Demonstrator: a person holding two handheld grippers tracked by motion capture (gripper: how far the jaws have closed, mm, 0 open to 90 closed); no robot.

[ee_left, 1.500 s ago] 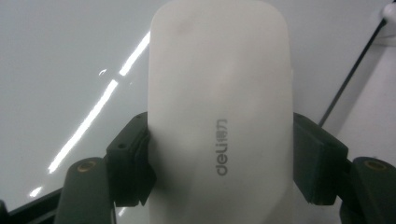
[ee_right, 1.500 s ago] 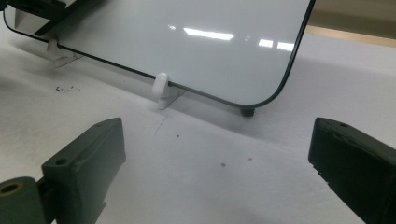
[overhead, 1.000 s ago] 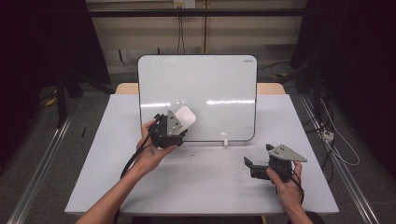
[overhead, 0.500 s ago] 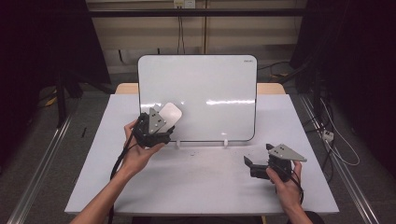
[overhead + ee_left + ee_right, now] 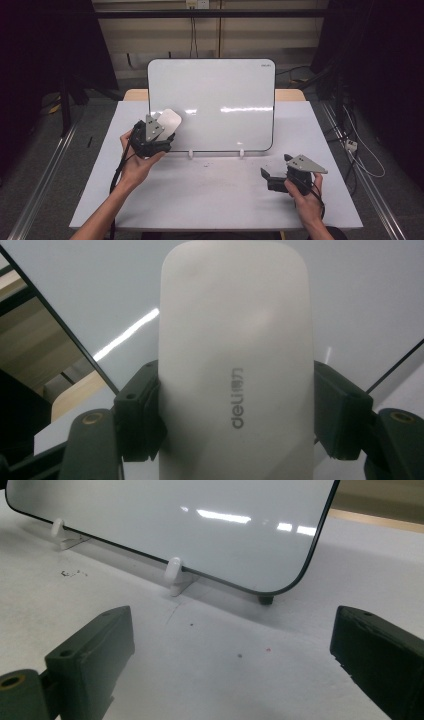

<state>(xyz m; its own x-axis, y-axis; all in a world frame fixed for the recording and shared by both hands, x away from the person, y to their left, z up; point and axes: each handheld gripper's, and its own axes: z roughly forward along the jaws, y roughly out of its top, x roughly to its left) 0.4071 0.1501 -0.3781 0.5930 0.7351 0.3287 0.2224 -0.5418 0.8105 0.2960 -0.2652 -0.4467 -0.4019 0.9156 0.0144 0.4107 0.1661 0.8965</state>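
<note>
Against the whiteboard, eraser lengthwise out from left gripper

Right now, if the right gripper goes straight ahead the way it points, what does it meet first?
Probably the whiteboard, near its lower edge, or the white foot under it. The right gripper is open, with bare table ahead; depth is unclear.

Between your black jaws sits a plain white eraser with grey lettering; beyond them, the whiteboard is glossy white, black-edged, over a white table.
</note>
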